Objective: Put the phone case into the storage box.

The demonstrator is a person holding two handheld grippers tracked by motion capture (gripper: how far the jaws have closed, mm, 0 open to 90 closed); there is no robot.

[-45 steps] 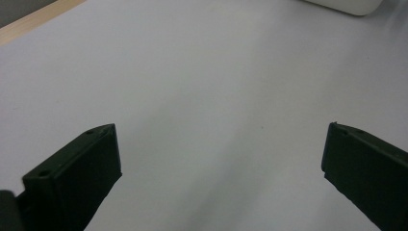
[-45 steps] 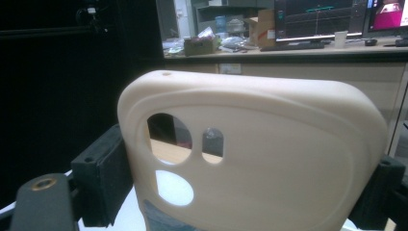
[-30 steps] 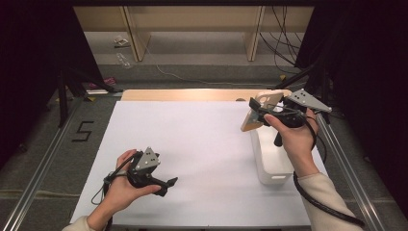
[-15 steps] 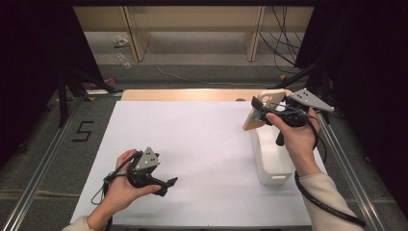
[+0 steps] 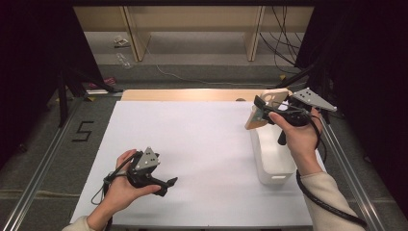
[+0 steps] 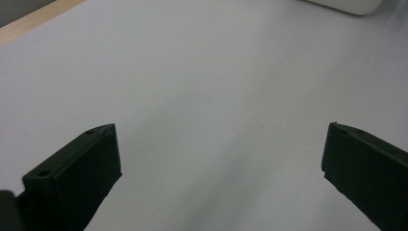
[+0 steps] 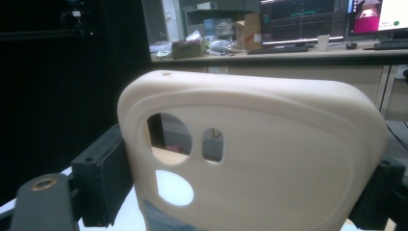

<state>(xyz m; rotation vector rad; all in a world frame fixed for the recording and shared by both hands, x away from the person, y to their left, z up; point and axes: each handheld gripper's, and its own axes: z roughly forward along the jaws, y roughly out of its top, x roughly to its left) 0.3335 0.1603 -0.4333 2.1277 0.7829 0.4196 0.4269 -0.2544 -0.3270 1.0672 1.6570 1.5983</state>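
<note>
A cream phone case (image 7: 269,159) with round camera cut-outs stands upright between the jaws of my right gripper (image 7: 245,168), which is shut on its two side edges. From above, the right gripper (image 5: 262,109) holds the phone case (image 5: 252,121) in the air over the far end of a white rectangular bin (image 5: 272,161) at the table's right side. My left gripper (image 5: 166,185) rests low near the front left of the white table (image 5: 202,144). In its own view the left gripper (image 6: 221,154) is open, with bare white surface between the jaws.
A wooden strip (image 5: 187,95) runs along the table's far edge. Metal rails (image 5: 43,159) flank the table on both sides. Beyond it stand shelf legs and cables on the floor. The right gripper view looks toward a desk with monitors (image 7: 308,19).
</note>
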